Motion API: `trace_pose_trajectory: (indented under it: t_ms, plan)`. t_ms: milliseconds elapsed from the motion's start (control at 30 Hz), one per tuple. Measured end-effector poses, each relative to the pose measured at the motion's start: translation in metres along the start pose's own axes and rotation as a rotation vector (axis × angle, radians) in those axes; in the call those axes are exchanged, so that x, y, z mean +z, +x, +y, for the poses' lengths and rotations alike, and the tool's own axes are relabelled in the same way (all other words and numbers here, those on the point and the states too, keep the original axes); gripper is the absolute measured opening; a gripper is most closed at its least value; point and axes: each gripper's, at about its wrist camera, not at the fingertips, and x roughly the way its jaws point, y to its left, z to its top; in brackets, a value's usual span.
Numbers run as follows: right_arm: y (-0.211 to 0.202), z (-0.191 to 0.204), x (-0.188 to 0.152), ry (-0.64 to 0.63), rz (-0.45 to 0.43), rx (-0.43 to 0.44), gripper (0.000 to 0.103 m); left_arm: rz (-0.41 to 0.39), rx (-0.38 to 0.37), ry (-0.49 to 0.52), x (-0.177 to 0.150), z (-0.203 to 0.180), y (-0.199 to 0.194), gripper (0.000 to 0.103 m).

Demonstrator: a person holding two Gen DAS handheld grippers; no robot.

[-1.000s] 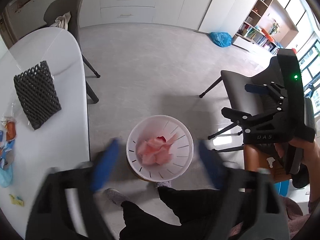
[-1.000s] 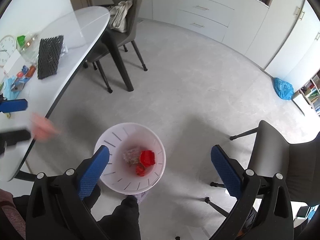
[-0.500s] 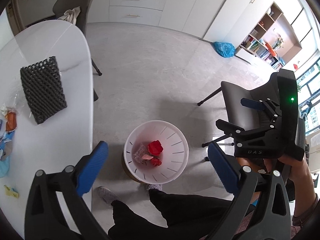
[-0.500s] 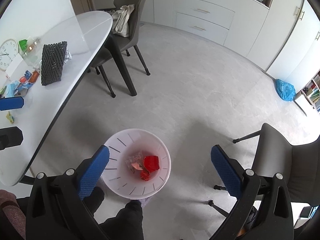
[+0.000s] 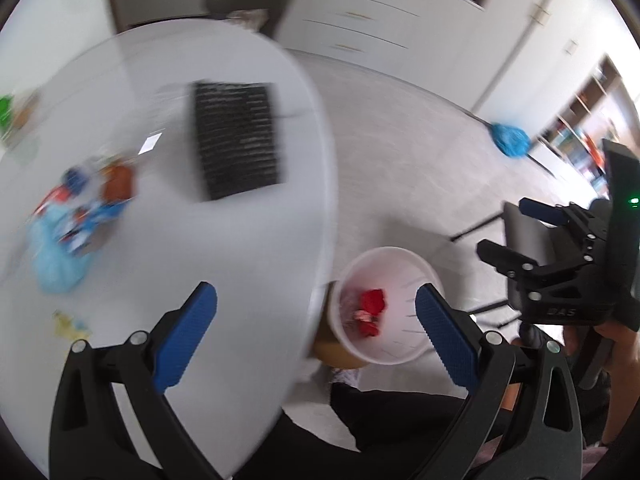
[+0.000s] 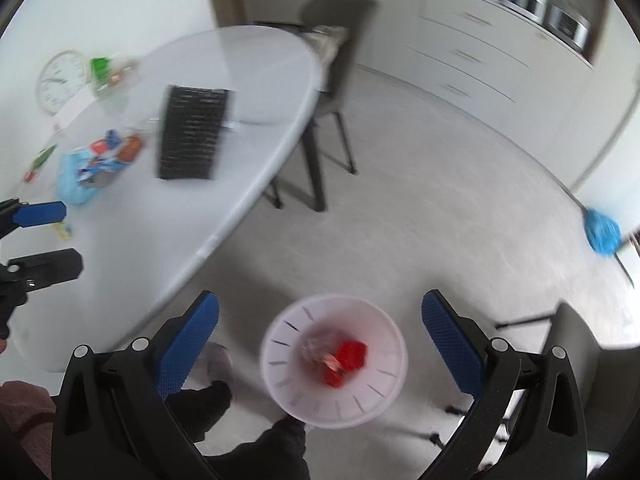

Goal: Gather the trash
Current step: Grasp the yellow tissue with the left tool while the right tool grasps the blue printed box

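Observation:
A white slotted bin stands on the floor by the table edge, with red wrappers inside; it also shows in the right wrist view. My left gripper is open and empty, over the table edge and bin. My right gripper is open and empty above the bin; it also shows at the right of the left wrist view. A pile of wrappers and a light blue bag lies on the white table, also in the right wrist view.
A black mesh mat lies on the table. A small yellow scrap lies near the table's front. A wall clock and green item sit at the far left. Grey chairs stand nearby. A blue bag lies on the floor.
Both views have swung left toward the table, with motion blur. The pink trash that left my left gripper a second ago lies in the bin. Both grippers stay open.

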Motion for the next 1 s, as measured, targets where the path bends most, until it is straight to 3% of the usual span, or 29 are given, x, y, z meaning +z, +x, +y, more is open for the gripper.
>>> trace_pose_trajectory:
  t_ms: [267, 433, 667, 867, 1000]
  plan:
    - [0.017, 0.101, 0.043, -0.168, -0.018, 0.12, 0.101, -0.005, 0.134, -0.216, -0.036, 0.111, -0.021, 0.095]
    - [0.019, 0.146, 0.055, -0.215, -0.031, 0.172, 0.101, 0.002, 0.176, -0.326, -0.052, 0.162, -0.026, 0.095]
    - [0.022, 0.187, 0.065, -0.258, -0.026, 0.211, 0.101, 0.006, 0.198, -0.36, -0.064, 0.199, -0.024, 0.095]
    - [0.026, 0.197, 0.068, -0.272, -0.011, 0.203, 0.101, 0.01, 0.22, -0.37, -0.071, 0.216, -0.002, 0.095]
    - [0.027, 0.199, 0.069, -0.27, 0.001, 0.194, 0.101, 0.039, 0.233, -0.392, -0.072, 0.231, 0.025, 0.081]
